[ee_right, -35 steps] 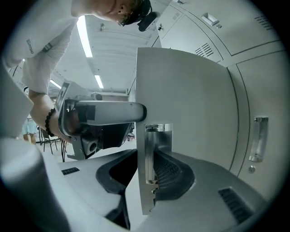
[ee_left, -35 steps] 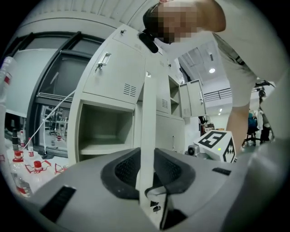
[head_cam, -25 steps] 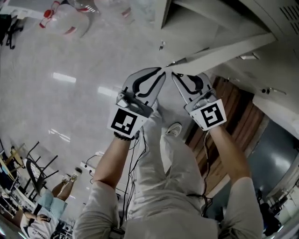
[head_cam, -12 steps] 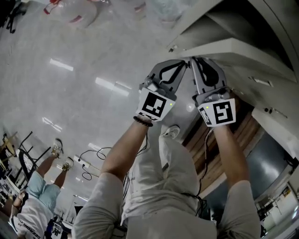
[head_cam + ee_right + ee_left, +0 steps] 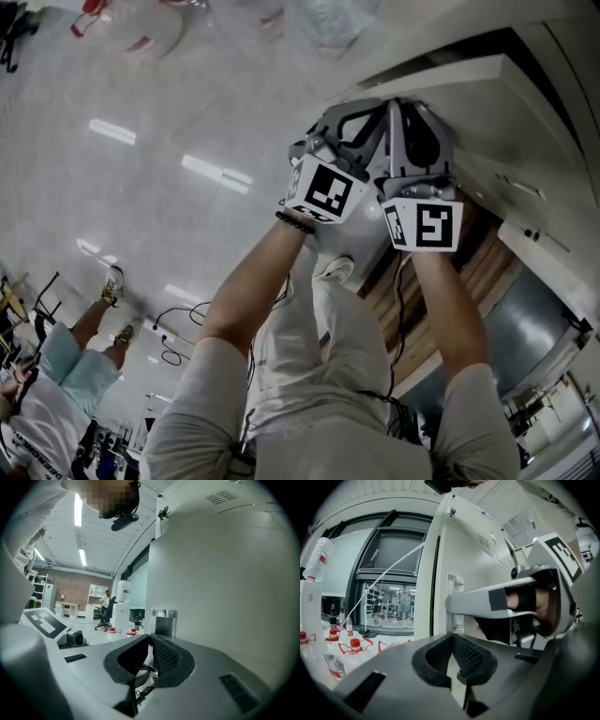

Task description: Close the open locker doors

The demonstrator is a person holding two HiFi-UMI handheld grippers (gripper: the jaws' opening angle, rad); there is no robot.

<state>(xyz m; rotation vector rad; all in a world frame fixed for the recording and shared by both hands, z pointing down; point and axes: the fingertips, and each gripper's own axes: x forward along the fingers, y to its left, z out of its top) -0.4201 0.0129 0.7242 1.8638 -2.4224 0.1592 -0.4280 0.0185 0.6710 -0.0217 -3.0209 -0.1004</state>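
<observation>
The open white locker door [image 5: 487, 80] juts out at the upper right of the head view. Both grippers are raised side by side against its outer face near the free edge. My left gripper [image 5: 375, 111] is shut with nothing in it; its tips [image 5: 451, 635] meet in front of the door [image 5: 468, 564] and its latch [image 5: 454, 581]. My right gripper [image 5: 405, 108] has just been closing. Its tips [image 5: 149, 637] meet just below the metal latch [image 5: 164, 620] on the door face [image 5: 225, 573], with nothing between them. Its finger [image 5: 478, 604] crosses the left gripper view.
Plastic bottles with red caps [image 5: 131, 37] lie on the shiny floor, also seen as bottles [image 5: 328, 634]. A person [image 5: 56, 375] stands at the lower left beside floor cables [image 5: 178, 342]. Wooden panelling [image 5: 469, 262] runs under the lockers. A water dispenser [image 5: 123, 597] stands far off.
Both grippers moved up and right in the head view to the door's edge, drew together, and their jaws closed. The door now lies nearer the locker body.
</observation>
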